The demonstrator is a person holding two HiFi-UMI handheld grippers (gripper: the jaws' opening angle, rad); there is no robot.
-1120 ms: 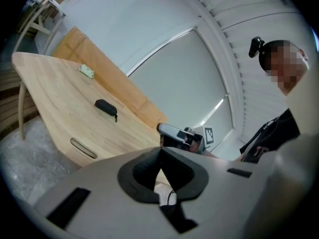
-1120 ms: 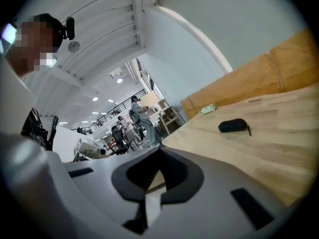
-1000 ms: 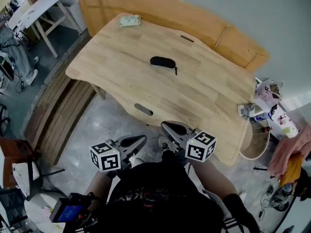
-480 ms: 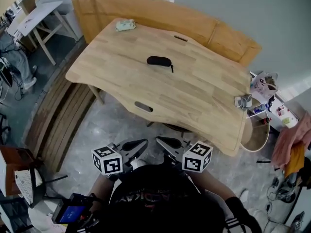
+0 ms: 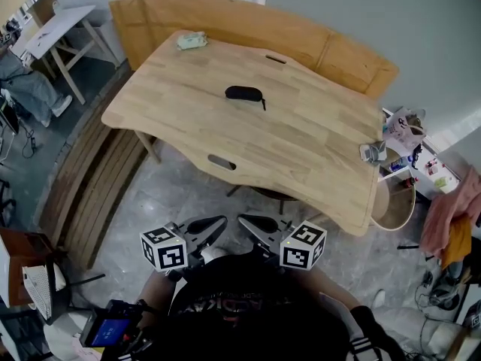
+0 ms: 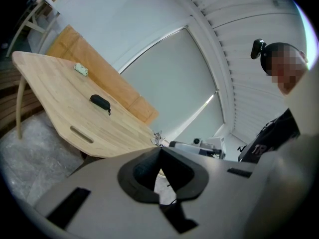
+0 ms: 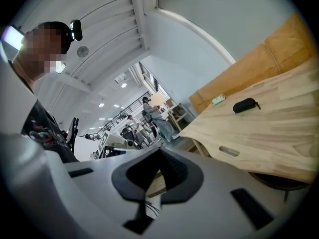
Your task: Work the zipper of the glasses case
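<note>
Entries run left to right as seen in the head view.

1. Left gripper (image 5: 222, 221). At 7 o'clock in the frame, off the table. Jaws together, nothing between them; its own view (image 6: 159, 151) confirms this.

2. Pale packet (image 5: 191, 41). Far table corner, 11 o'clock. Not part of the task.

3. Glasses case (image 5: 244, 93). Black, oblong, lying flat near the middle of the wooden table (image 5: 301, 149), at 12 o'clock from both grippers and well apart from them. It appears zipped, with a pull cord (image 5: 264, 104) trailing from its 4 o'clock end.
   - Handling, judged: light and semi-stiff, with a fabric skin. It is likely to slide on bare wood if tugged one-handed.
   - Hold, judged: pin the body at the 10 o'clock end with one gripper and pinch the cord with the other.

4. Right gripper (image 5: 242, 220). At 5 o'clock, off the table. Jaws together and empty, as its own view (image 7: 159, 151) also shows.

5. Small clutter (image 5: 373, 152). At the table's 3 o'clock edge; too small to identify.

View notes:
- Only the head view shows both grippers with the case.
- The left gripper view shows the case (image 6: 99, 102) at 10 o'clock.
- The right gripper view shows the case (image 7: 244, 105) at 2 o'clock, with people standing in a hall beyond.
</note>
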